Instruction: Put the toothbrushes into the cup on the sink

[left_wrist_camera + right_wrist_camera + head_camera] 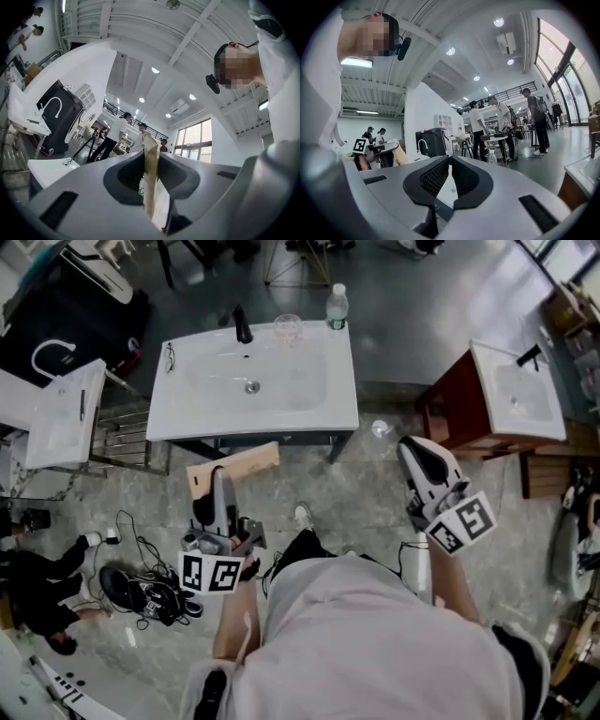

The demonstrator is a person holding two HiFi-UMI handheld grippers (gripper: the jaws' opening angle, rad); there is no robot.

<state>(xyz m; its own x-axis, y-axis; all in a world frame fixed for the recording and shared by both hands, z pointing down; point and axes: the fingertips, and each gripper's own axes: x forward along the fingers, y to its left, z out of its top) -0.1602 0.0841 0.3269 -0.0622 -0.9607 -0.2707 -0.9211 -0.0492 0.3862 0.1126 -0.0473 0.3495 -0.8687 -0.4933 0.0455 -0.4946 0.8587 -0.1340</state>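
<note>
Grey stone floor (375, 479) spreads under a white sink (187, 413), and a second sink (539, 409) stands well apart at right. The left gripper (151, 158) is clamped on a flat tan pack (150, 187), near the sink's front edge. The right gripper (449, 158) has its jaws together, empty. On the back rim stand a bottle (337, 307) and the cup (288, 328), beside the faucet (243, 324).

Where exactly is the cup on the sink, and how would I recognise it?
Find the big white sink in the middle of the head view. Along its far edge stand a black faucet, the cup and a plastic bottle. The cup is the middle one: short, clear and open-topped, unlike the dark faucet and the taller, capped bottle.
</note>
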